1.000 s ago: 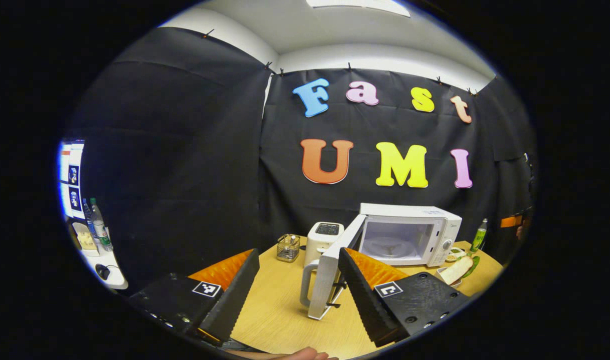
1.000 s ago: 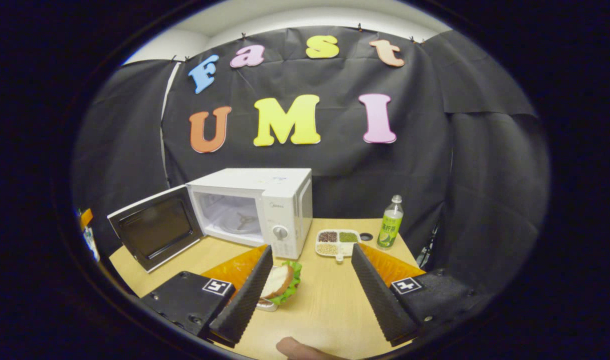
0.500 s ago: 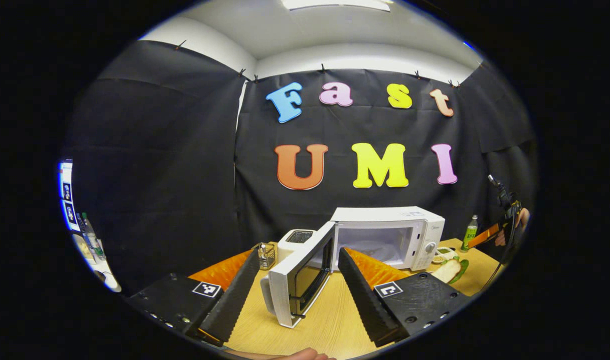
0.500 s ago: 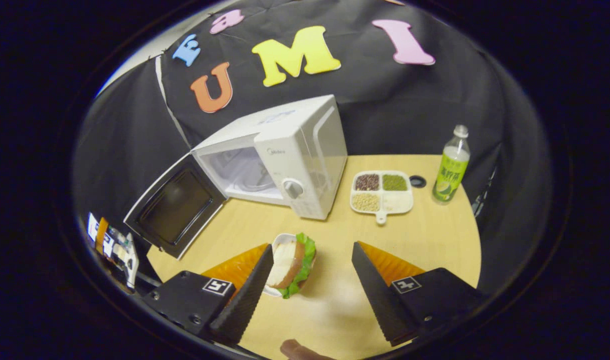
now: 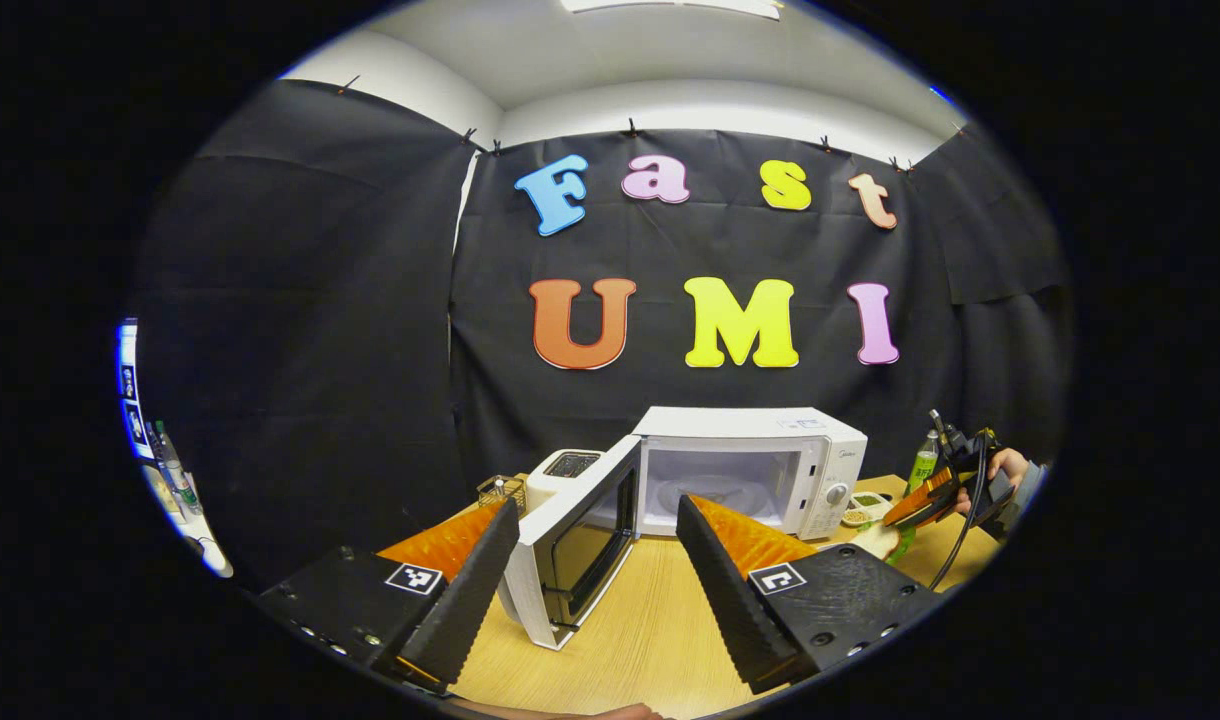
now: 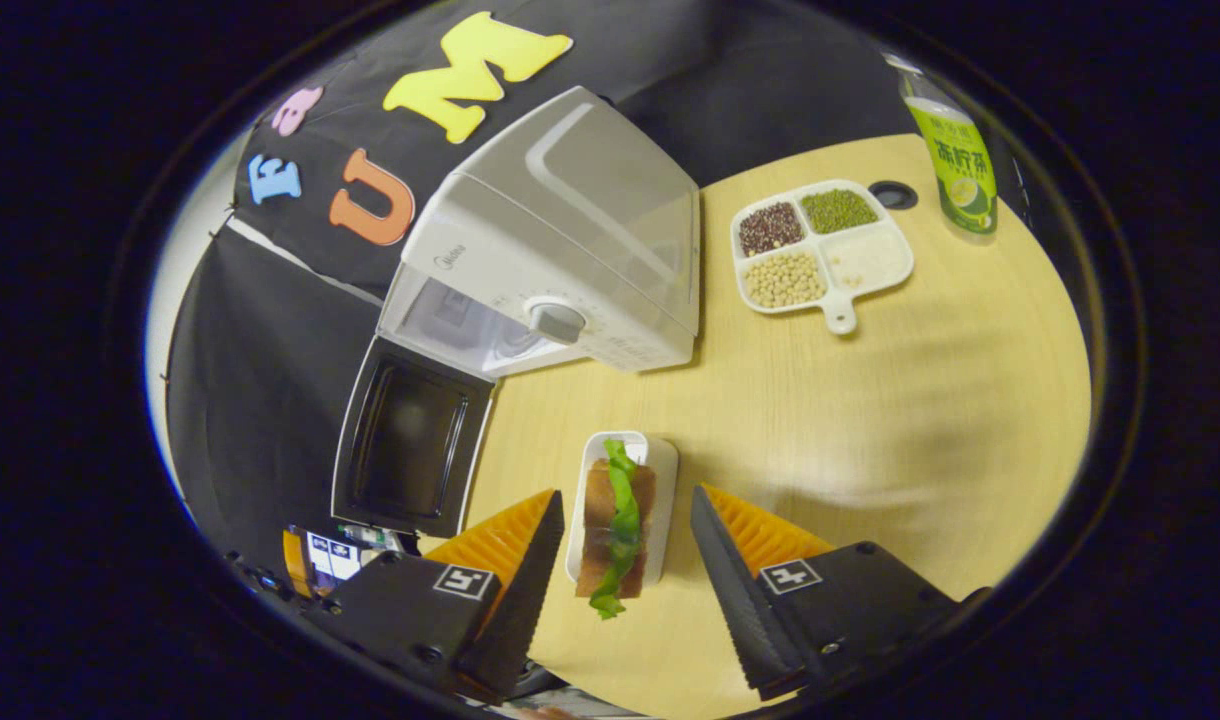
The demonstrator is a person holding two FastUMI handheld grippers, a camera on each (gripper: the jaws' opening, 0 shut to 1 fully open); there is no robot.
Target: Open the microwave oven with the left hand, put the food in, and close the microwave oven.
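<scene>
Left gripper view: my left tongs (image 5: pixel 598 570) stand wide and empty over the pale wooden worktop (image 5: pixel 650 640). The white box-shaped microwave oven (image 5: pixel 750 470) sits ahead of them, its door (image 5: pixel 575 545) swung out between my tips.
Far right of that view: the right tongs (image 5: pixel 920 500), in a hand, hang low over the food.
Right gripper view: my right tongs (image 6: pixel 625 560) are wide, straddling the small white rectangular dish (image 6: pixel 660 470) with the brown bread and green lettuce sandwich (image 6: pixel 615 520); neither finger touches it, as far as I can tell.
Step in hand: grasping the food, I judge.
Doing it well: I would come down squarely, close on the dish's long sides and keep it level.
Risk: squeezing the sandwich instead of the rim.
</scene>
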